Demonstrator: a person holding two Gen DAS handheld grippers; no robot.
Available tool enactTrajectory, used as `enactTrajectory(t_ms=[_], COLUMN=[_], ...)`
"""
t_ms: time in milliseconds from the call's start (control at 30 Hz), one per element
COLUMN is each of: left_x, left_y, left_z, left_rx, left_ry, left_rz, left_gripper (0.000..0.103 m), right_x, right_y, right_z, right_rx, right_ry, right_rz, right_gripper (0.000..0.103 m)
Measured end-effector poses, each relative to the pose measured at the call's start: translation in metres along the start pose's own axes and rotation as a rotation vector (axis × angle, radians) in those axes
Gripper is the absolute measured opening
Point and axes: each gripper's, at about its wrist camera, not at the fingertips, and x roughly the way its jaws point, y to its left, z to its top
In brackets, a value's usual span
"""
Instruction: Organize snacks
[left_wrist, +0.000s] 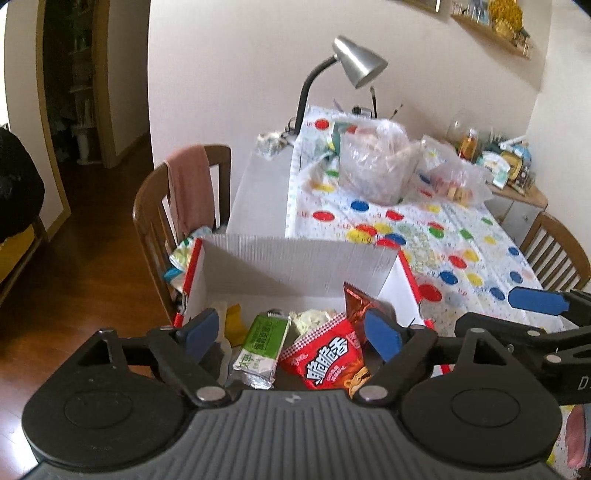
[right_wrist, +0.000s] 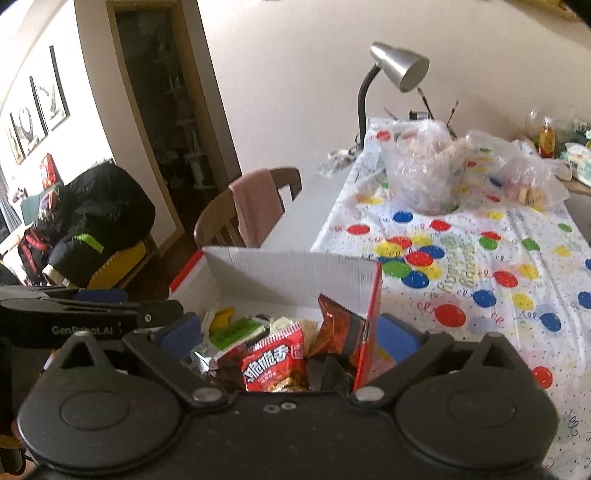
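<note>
A white cardboard box (left_wrist: 295, 266) with red edges stands at the near end of the table and holds several snack packets. Among them are a red packet (left_wrist: 328, 354), a green and white bar (left_wrist: 258, 343), a dark red foil bag (left_wrist: 360, 306) and a yellow packet (left_wrist: 234, 321). My left gripper (left_wrist: 291, 334) hangs open above these packets with nothing between its blue pads. My right gripper (right_wrist: 290, 338) is open too, over the red packet (right_wrist: 273, 362) and the foil bag (right_wrist: 336, 328). It straddles the right wall of the box (right_wrist: 373, 314) without touching any packet.
A table with a dotted cloth (left_wrist: 424, 229) runs beyond the box, carrying two clear plastic bags (left_wrist: 373, 162) of food and a silver desk lamp (left_wrist: 354, 62). A wooden chair with a pink towel (left_wrist: 188, 188) stands to the left. Another chair (left_wrist: 554, 251) is at the right.
</note>
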Motion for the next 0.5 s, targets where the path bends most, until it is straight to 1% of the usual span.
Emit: enactTrajectory(t_ms=[67, 100, 167, 267, 400, 500], left_x=[-0.006, -0.009, -0.015, -0.021, -0.028, -0.033], left_y=[-0.001, -0.002, -0.004, -0.007, -0.008, -0.008], left_z=[-0.001, -0.002, -0.003, -0.007, -0.015, -0.019], left_rx=[-0.005, -0.007, -0.004, 0.002, -0.006, -0.019], left_ry=[-0.017, -0.026, -0.040, -0.037, -0.020, -0.024], left_rz=[-0.004, -0.003, -0.005, -0.016, -0.027, -0.025], left_gripper=[0.101, 0.102, 0.103, 0.103, 0.103, 0.103], right_x=[-0.007, -0.010, -0.016, -0.024, -0.031, -0.036], right_y=[0.001, 0.001, 0.001, -0.001, -0.003, -0.003], right_z=[-0.002, -0.003, -0.006, -0.012, -0.021, -0.028], right_rx=[-0.001, 0.003, 0.020, 0.062, 0.097, 0.107], right_ry=[-0.023, -0.035, -0.053, -0.070, -0.071, -0.064], right_rz=[0.001, 0.001, -0.004, -0.004, -0.006, -0.006], right_gripper=[0.103, 0.103, 0.103, 0.103, 0.103, 0.103])
